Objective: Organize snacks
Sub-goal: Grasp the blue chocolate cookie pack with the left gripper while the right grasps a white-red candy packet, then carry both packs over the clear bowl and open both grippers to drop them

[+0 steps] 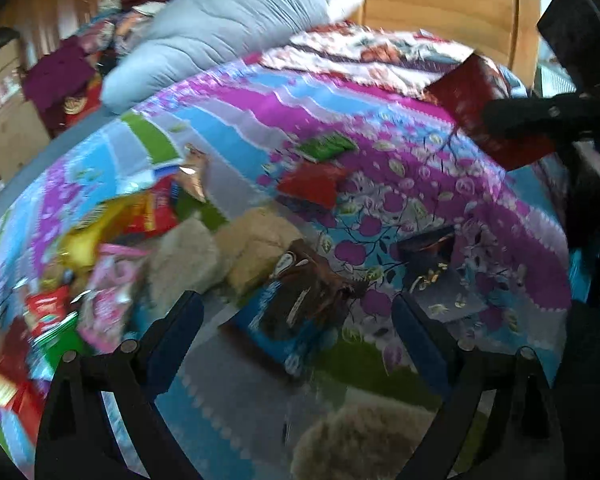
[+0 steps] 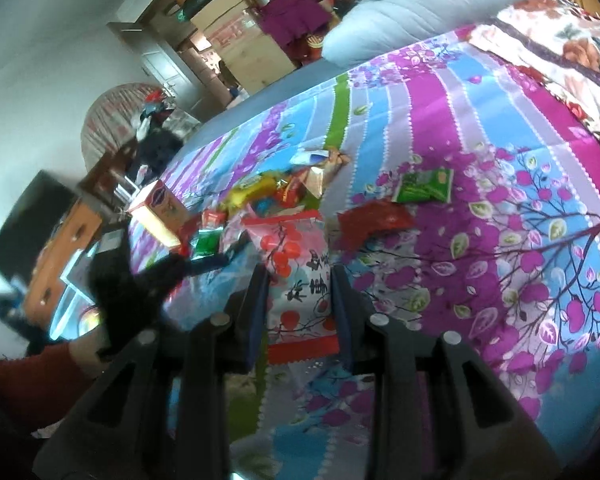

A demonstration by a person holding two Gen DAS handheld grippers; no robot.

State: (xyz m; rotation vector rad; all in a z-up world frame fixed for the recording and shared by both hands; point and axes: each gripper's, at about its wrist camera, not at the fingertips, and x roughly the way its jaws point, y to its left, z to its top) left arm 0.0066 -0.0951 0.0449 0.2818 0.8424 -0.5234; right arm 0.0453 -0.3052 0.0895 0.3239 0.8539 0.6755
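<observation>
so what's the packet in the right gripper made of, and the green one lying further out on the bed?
Packet in the right gripper: looks like glossy printed plastic film, with red sealed edges and a wrinkled face. Green packet: likely the same thin film, flat, with a slight sheen. Bedspread: matte woven cloth, probably.

blurred: snack pile (image 1: 100,240) | hidden by jaws: packet (image 2: 300,280) sides

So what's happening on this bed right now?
A person with two handheld grippers is sorting snacks on a floral bedspread. The right gripper is closed on a pink-and-red snack bag. The left gripper hangs open above a blue-and-brown packet, holding nothing. A green packet and a red packet lie apart from the snack pile.
</observation>
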